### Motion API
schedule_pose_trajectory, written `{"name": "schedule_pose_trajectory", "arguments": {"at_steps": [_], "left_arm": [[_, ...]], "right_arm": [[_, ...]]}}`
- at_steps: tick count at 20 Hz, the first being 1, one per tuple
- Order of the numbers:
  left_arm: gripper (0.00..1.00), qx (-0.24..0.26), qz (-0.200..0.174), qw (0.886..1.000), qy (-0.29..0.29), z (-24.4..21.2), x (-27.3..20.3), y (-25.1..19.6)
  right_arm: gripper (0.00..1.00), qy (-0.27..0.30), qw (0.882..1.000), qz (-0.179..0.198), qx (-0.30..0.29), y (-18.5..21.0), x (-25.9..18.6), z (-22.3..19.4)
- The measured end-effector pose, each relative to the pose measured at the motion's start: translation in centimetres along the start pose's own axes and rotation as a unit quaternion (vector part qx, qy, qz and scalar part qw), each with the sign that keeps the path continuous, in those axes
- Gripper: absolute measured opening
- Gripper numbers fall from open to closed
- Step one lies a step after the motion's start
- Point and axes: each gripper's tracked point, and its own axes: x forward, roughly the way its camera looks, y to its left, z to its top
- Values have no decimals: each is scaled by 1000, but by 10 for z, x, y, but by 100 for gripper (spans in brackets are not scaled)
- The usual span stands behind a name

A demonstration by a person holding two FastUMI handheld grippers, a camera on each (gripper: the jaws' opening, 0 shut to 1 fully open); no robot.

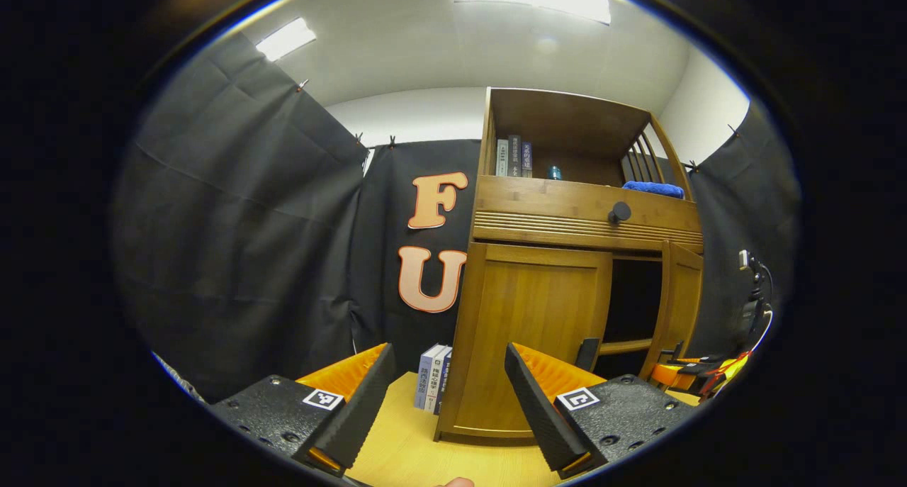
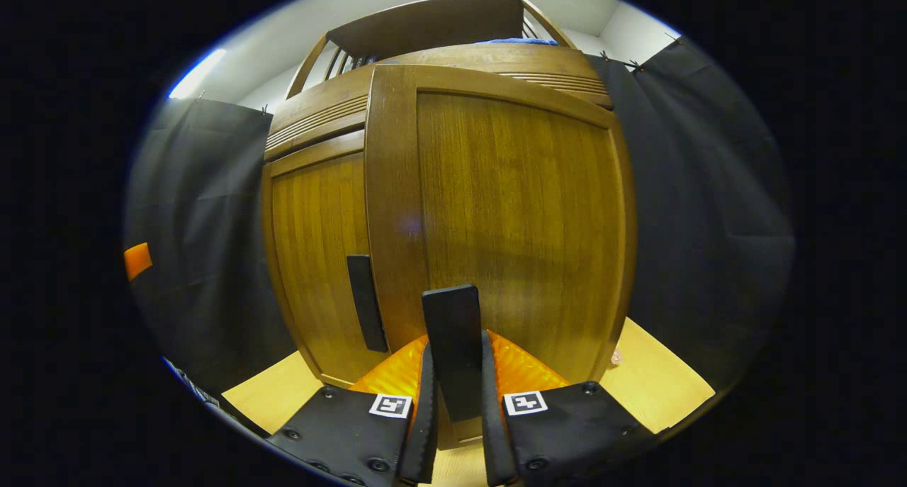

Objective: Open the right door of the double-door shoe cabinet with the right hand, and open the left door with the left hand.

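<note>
Gripping the right wooden door's (image 2: 510, 210) dark flat handle (image 2: 451, 331), our right gripper (image 2: 455, 395) swings it out; next, our wide-open left gripper (image 1: 450, 402) needs the left door's (image 1: 531, 331) handle (image 1: 587, 354).

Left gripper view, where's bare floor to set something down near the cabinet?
The floor in front of the closed left door, between the left gripper fingers, lies bare. The cabinet's left corner holds standing books; the right edge holds the right gripper and cables.

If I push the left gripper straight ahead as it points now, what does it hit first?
Probably the books standing beside the cabinet's closed left door; the left gripper is open, and depth is unclear.
</note>
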Motion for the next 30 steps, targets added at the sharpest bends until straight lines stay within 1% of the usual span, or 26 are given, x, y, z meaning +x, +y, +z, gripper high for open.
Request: {"name": "schedule_pose_trajectory", "arguments": {"at_steps": [3,4,5,8,9,11,12,13,14,15,16,17,18,19,20,21,22,25,26,29,30], "left_arm": [[92,-1,-14,1000,2,-3,-2,-12],[95,-3,-17,1000,2,-6,-5,-21],[95,-7,-21,1000,3,-8,-12,-25],[95,-15,-33,999,7,-12,-16,-35],[92,-17,-36,999,8,-13,-15,-37],[92,-20,-44,999,9,-14,-16,-45],[95,-21,-47,999,9,-14,-15,-47],[95,-24,-50,998,9,-14,-16,-50],[92,-26,-53,998,10,-15,-15,-52],[91,-28,-56,998,12,-17,-16,-54],[94,-28,-58,998,12,-17,-16,-56],[92,-29,-61,998,12,-16,-17,-57],[95,-30,-63,998,11,-15,-16,-58],[95,-30,-64,997,11,-16,-16,-59],[94,-30,-66,997,11,-15,-15,-60],[94,-31,-67,997,12,-15,-14,-63],[94,-31,-69,997,12,-16,-13,-64],[95,-36,-74,996,13,-16,-15,-70],[95,-37,-76,996,13,-17,-16,-71],[95,-38,-81,996,17,-19,-16,-75],[92,-39,-82,996,18,-19,-16,-77]], "right_arm": [[34,-2,1000,-3,2,-6,-11,1],[39,-3,1000,-7,2,-9,-15,1],[39,-4,1000,-12,3,-12,-19,1],[38,-7,1000,-28,2,-23,-29,3],[33,-7,999,-33,2,-27,-33,3],[33,-6,999,-45,4,-36,-42,1],[33,-7,999,-51,2,-40,-44,1],[38,-8,998,-56,0,-44,-46,1],[33,-8,998,-59,-3,-46,-48,1],[38,-7,998,-63,-7,-49,-50,1],[38,-6,998,-67,-12,-53,-51,1],[38,-6,997,-73,-16,-57,-53,1],[33,-6,997,-78,-18,-60,-54,1],[29,-7,996,-83,-18,-63,-55,2],[33,-7,996,-86,-18,-65,-56,2],[33,-7,996,-88,-17,-66,-57,2],[38,-7,996,-89,-16,-67,-57,1],[38,-7,995,-98,-21,-74,-58,0],[33,-7,994,-104,-23,-78,-59,1],[33,-5,992,-123,-30,-90,-63,0],[33,-3,991,-129,-30,-94,-64,-1]]}}
